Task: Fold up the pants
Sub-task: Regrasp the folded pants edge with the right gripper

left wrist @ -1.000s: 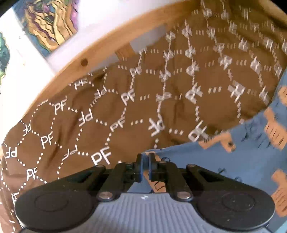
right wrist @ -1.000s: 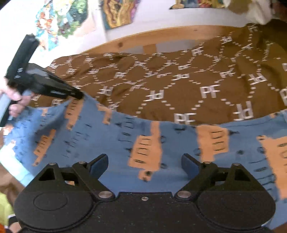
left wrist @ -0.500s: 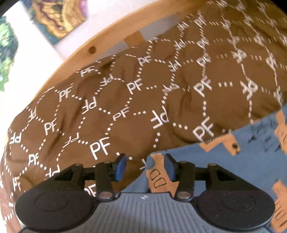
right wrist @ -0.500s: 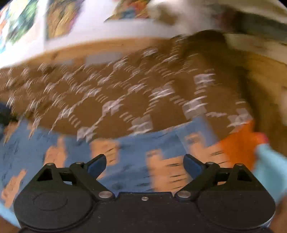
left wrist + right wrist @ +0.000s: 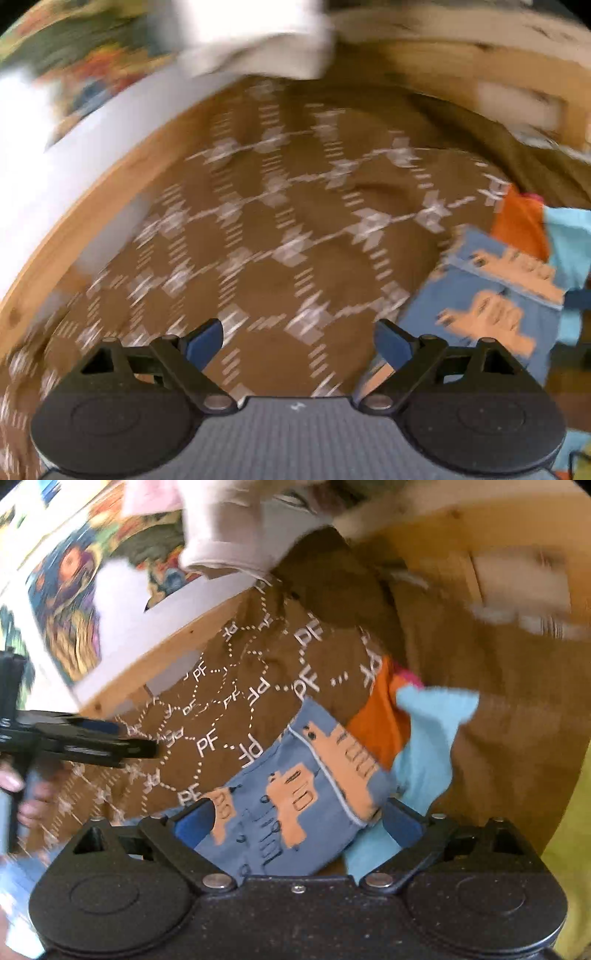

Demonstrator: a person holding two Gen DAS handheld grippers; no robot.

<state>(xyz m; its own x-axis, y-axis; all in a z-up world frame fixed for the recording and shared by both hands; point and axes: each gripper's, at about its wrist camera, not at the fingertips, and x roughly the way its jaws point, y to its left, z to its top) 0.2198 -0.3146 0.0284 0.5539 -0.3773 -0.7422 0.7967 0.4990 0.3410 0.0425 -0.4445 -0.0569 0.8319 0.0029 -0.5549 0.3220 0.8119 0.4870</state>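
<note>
The blue pants (image 5: pixel 295 797) with orange animal prints lie bunched on a brown patterned blanket (image 5: pixel 229 701). My right gripper (image 5: pixel 299 819) hovers over them, open, with the fabric showing between its fingers but not pinched. In the left wrist view the pants (image 5: pixel 491 295) sit off to the right. My left gripper (image 5: pixel 298 339) hangs above bare blanket (image 5: pixel 280 229) with its jaws opening and nothing between them. The right wrist view shows the left gripper (image 5: pixel 144 747) at the left, held by a hand (image 5: pixel 33 797).
An orange cloth (image 5: pixel 384 716) and a light-blue cloth (image 5: pixel 432 738) lie against the pants' far end. A wooden bed frame (image 5: pixel 92 206) rims the blanket. Behind it is a white wall with colourful posters (image 5: pixel 66 602). A pale garment (image 5: pixel 229 528) hangs at the top.
My left gripper has let go of the pants' edge, opened wide and swung away over the blanket. My right gripper has moved along the pants and rolled, staying open.
</note>
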